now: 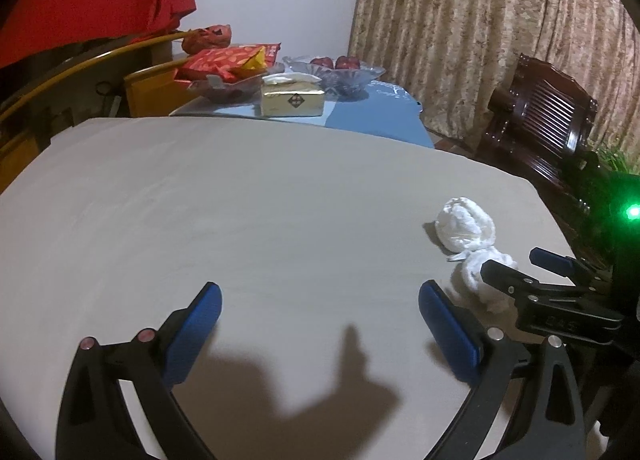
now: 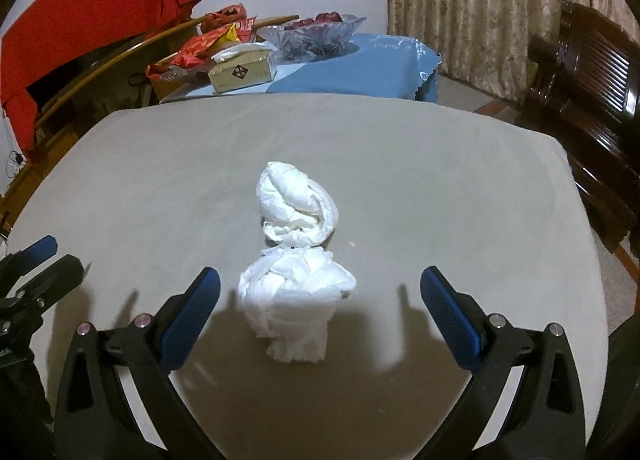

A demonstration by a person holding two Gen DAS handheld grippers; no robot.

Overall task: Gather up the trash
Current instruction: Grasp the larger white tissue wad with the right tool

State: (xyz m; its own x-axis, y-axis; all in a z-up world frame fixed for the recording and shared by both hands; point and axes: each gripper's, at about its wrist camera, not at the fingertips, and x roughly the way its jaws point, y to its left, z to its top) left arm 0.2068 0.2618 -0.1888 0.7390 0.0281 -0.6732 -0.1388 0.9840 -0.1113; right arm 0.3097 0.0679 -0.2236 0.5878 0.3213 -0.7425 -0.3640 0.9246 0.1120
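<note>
Two crumpled white tissue wads lie on the beige table (image 2: 160,164). In the right wrist view the near wad (image 2: 294,300) sits between my right gripper's open fingers, and the far wad (image 2: 294,206) lies just behind it. My right gripper (image 2: 320,292) is open around the near wad without touching it. In the left wrist view my left gripper (image 1: 320,304) is open and empty over bare table; the far wad (image 1: 464,228) and near wad (image 1: 486,280) lie to its right, with the right gripper (image 1: 516,264) around the near one.
Behind the beige table is a blue-covered table (image 2: 360,64) with a tissue box (image 2: 244,70), a glass fruit bowl (image 2: 312,32) and red snack bags (image 2: 200,48). A dark wooden chair (image 2: 588,100) stands at the right. Red cloth (image 2: 92,20) hangs at the left.
</note>
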